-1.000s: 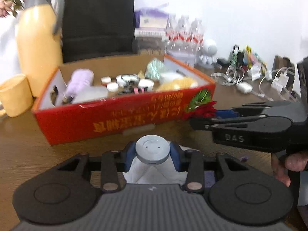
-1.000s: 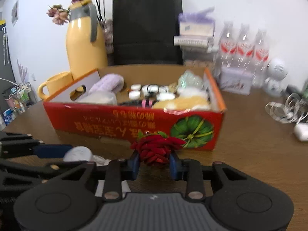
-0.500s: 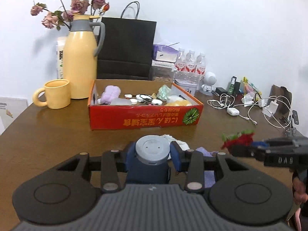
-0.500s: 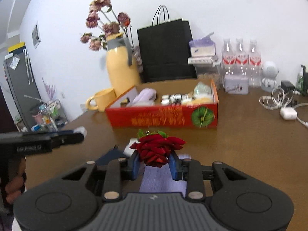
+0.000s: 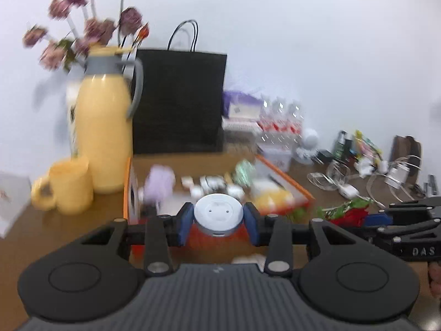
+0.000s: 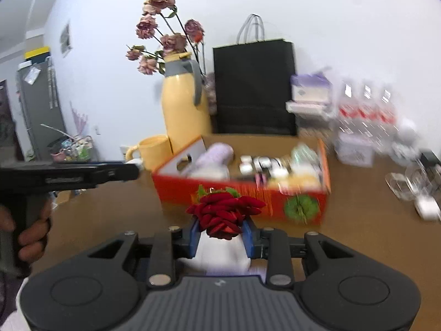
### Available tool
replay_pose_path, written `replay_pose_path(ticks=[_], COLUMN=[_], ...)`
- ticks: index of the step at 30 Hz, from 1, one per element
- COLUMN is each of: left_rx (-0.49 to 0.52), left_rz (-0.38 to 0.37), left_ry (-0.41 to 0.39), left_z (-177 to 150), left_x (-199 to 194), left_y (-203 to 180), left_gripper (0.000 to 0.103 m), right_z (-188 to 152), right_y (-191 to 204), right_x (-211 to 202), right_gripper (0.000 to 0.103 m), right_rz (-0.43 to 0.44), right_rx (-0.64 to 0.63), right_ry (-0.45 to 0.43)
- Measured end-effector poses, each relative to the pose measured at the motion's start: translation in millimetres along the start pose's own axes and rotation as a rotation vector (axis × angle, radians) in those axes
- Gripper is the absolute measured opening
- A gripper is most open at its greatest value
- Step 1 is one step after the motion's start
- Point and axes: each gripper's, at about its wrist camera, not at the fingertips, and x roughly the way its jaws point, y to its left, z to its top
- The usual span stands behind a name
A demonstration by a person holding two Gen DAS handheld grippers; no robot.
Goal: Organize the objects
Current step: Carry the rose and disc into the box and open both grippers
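Left tool [image 5: 218, 222] grips a white disc [image 5: 218, 215] (right tool [image 6: 220, 237] a red flower [image 6: 223, 211]) short of the box rim [image 6: 239, 186].

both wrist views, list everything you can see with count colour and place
round device: 1, white and grey, in left claw
artificial flower: 1, red, green leaves, in right claw
box: 1, red and orange, table centre, holding small items
jug: 1, yellow, grey handle, behind box, dried pink flowers inside
mug: 1, yellow, beside jug
paper bag: 1, black, against wall
water bottles: 3, clear, red labels, right of bag
cables: several, white, far right
left claw: 1, black, blue pads
right claw: 1, black, blue pads
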Motion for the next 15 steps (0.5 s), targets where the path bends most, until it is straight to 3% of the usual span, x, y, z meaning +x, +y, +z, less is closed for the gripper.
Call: replay_pose_path(ticks=[3, 5, 10, 12, 13, 15], left_rx=[0.001, -0.030, -0.002, -0.032, -0.046, -0.051], left_rz=[-0.044, -0.028, 0.008, 0.007, 0.019, 0.015], left_ry=[0.067, 0.139, 0.247, 0.299, 0.323, 0.323], left_z=[31, 43, 50, 47, 44, 40], left_x=[62, 106, 196, 219, 229, 233], left_y=[17, 23, 37, 46, 50, 55], left_gripper=[0.041, 0.041, 0.041, 0.045, 0.046, 0.048], right_z=[38, 58, 75, 76, 75, 73], right_y=[-11, -20, -32, -35, -36, -37], right_x=[50, 93, 189, 212, 222, 230], right_gripper=[0.030, 0.030, 0.031, 0.037, 0.046, 0.051], right_rz=[0.016, 0.019, -0.002, -0.009, -0.015, -0.008], right_rx=[-0.040, -0.046, -0.080, -0.083, -0.086, -0.083], right_ry=[0.014, 0.054, 0.183, 0.209, 0.219, 0.243])
